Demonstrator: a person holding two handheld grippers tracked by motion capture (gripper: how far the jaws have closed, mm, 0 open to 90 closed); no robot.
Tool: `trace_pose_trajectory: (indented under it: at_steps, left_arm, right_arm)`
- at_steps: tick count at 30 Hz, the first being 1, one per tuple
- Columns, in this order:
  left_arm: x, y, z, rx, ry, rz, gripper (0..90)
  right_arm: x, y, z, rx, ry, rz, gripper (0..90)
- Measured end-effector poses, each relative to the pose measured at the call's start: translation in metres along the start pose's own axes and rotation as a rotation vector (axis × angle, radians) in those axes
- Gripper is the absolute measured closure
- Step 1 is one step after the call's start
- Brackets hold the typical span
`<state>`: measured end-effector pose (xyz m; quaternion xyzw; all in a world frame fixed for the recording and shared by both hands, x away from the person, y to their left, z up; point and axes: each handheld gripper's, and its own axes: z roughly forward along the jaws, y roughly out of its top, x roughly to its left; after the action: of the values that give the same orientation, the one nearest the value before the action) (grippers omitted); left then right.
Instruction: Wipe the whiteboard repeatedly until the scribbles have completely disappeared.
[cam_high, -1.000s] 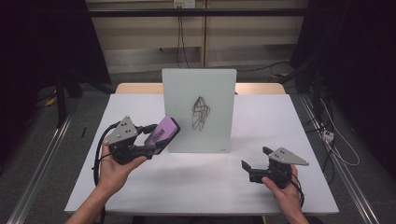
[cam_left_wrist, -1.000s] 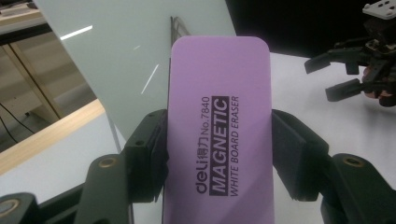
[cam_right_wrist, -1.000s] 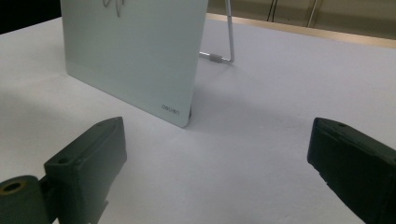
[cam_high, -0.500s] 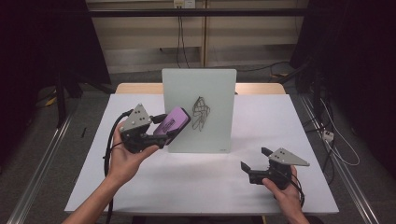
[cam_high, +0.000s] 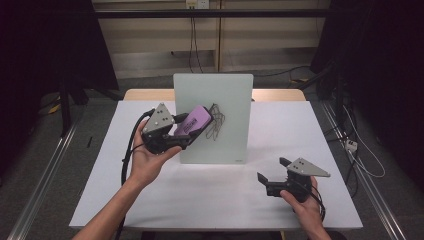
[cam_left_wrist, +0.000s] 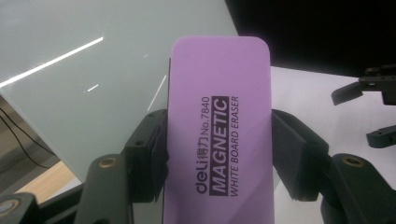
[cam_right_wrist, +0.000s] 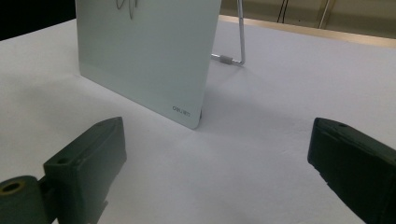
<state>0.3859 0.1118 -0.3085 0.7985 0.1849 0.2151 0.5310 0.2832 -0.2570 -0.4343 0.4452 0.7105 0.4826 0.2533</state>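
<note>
A small glass whiteboard (cam_high: 215, 117) stands upright on its wire stand in the middle of the white table (cam_high: 165, 200), with a black scribble (cam_high: 216, 122) on its face. My left gripper (cam_high: 192, 131) is shut on a purple magnetic whiteboard eraser (cam_high: 194, 121), held up in front of the board's left half with the eraser's tip close to the scribble. In the left gripper view the eraser (cam_left_wrist: 219, 135) sits clamped between both jaws, the whiteboard (cam_left_wrist: 93, 70) behind it. My right gripper (cam_high: 272, 170) rests open on the table at the right, near the whiteboard's lower corner (cam_right_wrist: 187, 112).
The whiteboard's wire stand (cam_right_wrist: 233, 58) reaches back behind it. A wooden table edge (cam_high: 277, 94) shows behind the white top. Cables (cam_high: 350, 145) lie on the floor at the right, and dark curtains flank the scene.
My left gripper has carried the eraser up and to the right, from the board's left edge to in front of its face near the scribble. The right gripper has stayed put.
</note>
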Motion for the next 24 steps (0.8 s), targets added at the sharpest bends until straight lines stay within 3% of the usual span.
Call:
trace_pose_trajectory:
  at_steps: [10,17,24]
  left_arm:
    - [0.006,0.0,0.007,-0.008,0.045,0.02,41.1]
    - [0.005,0.006,0.017,-0.019,0.072,0.082,41.1]
    - [0.008,0.014,0.026,-0.012,0.092,0.112,41.1]
  right_arm:
    - [0.0,0.0,0.0,0.005,-0.007,-0.003,4.6]
    - [0.0,-0.001,-0.002,0.005,-0.013,-0.005,4.6]
    - [0.001,-0.002,-0.005,0.001,-0.016,-0.005,4.6]
